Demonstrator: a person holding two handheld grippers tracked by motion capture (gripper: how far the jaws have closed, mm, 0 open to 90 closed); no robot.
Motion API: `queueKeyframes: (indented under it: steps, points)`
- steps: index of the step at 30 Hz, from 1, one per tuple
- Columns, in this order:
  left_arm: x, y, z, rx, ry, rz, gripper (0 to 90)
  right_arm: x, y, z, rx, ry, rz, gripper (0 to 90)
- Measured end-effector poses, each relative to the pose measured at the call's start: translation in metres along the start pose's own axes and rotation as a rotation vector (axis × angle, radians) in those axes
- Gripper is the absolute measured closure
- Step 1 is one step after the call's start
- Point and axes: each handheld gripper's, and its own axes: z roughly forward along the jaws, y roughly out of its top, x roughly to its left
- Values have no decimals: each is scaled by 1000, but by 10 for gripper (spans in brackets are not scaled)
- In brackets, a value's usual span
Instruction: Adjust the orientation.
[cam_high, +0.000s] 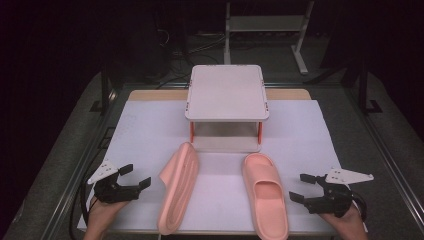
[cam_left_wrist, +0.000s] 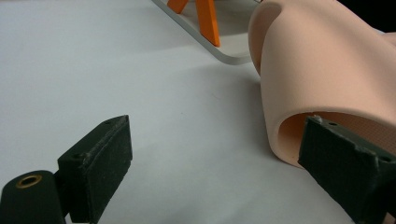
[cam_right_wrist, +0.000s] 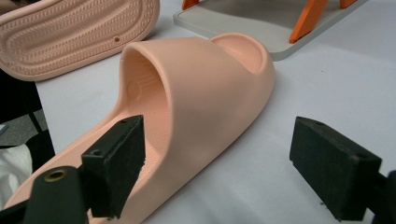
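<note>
Slippers pink: left slipper (cam_high: 178, 186) on edge; right slipper (cam_high: 265, 194) upright.

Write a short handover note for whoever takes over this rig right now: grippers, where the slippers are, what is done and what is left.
Left gripper: open, holding nothing, just left of the left slipper, which lies tipped on its side with the ribbed sole showing.
Right gripper: open, holding nothing, just right of the right slipper, which sits upright on its sole.
Both slippers lie on the white table cover, in front of the small two-level rack; both of its levels look bare.
Done: nothing moved onto the rack yet.
Left: probably grasp each slipper and set the pair on the rack.
</note>
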Motion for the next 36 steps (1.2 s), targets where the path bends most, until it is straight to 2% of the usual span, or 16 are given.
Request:
queueKeyframes:
  steps: [8,12,21,24,32,36]
  points:
    - [3,-1,-2,-7,8,-11,92,-1,-2,-2,-2,2,0,171]
    - [0,-1,0,2,-8,5,92,2,0,-3,-6,-1,-12,165]
    - [-5,-2,5,18,-44,4,92,7,2,-1,-6,12,-20,166]
    - [-7,-4,12,50,-79,-15,93,6,2,0,-10,17,-20,166]
    - [-12,-3,20,97,-88,-7,141,8,3,2,-6,25,-23,165]
    - [-15,-2,28,128,-112,-10,210,10,4,6,3,32,-28,165]
